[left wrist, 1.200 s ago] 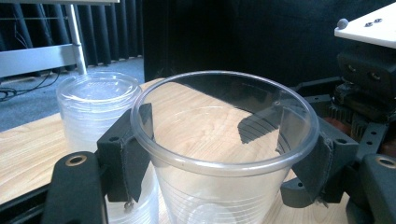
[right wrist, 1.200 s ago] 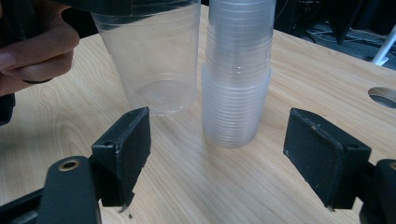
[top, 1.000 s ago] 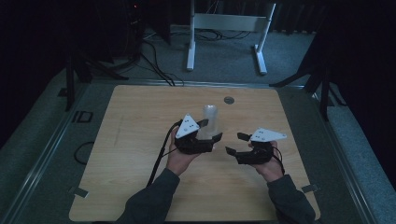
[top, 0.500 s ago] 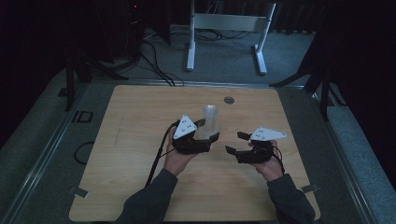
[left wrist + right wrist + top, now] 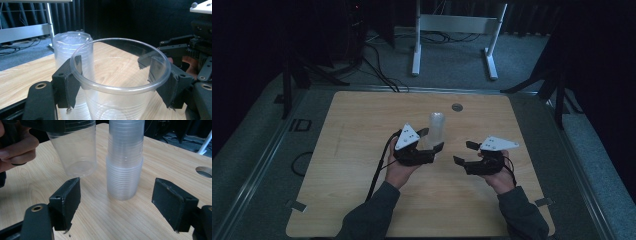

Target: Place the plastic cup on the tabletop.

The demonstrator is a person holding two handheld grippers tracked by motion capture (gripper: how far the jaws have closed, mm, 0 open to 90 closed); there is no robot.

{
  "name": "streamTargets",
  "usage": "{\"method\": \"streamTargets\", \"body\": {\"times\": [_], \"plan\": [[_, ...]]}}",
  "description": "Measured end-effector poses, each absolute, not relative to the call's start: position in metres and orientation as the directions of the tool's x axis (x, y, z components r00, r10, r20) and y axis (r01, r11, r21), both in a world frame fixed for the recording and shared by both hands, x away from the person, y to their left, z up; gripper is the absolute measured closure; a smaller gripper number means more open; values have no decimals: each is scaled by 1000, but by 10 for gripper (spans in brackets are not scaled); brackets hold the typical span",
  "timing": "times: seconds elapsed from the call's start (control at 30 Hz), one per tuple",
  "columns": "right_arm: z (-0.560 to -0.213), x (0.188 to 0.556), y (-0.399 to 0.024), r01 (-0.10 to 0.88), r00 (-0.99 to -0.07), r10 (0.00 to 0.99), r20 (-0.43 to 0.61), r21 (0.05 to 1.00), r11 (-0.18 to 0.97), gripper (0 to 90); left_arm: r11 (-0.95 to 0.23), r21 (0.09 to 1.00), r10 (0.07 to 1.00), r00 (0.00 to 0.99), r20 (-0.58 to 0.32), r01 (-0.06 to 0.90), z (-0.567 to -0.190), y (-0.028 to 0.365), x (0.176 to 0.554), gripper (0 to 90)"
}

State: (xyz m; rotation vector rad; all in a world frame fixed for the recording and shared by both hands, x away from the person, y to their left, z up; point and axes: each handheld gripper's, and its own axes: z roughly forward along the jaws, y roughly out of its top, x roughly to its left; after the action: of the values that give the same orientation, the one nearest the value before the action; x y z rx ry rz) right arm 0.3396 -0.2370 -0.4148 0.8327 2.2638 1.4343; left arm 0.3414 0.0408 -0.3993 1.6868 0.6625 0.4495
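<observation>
One cup (image 5: 117, 82) is clamped in the left tool (image 5: 424, 150), held clear of the bench (image 5: 362, 130) beside the stack (image 5: 125, 167). The right tool (image 5: 117, 205) waits wide and empty. The stack apparently still needs separating.

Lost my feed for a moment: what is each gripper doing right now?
Left gripper: shut on the single clear cup, lifted beside the cup stack.
Right gripper: open, holding nothing.

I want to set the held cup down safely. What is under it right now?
Under the held cup the right gripper view shows bare wooden table, with a gap beneath the cup's base. The stack of cups stands beside it. The left gripper clamps the cup's sides.
</observation>
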Motion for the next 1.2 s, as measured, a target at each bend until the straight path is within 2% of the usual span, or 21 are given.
{"method": "streamTargets", "body": {"times": [1.2], "plan": [[-417,339,-236,305,-772,634,37,897,319,230,-140,966,681,729,-66,218,-424,57,345,274]]}}
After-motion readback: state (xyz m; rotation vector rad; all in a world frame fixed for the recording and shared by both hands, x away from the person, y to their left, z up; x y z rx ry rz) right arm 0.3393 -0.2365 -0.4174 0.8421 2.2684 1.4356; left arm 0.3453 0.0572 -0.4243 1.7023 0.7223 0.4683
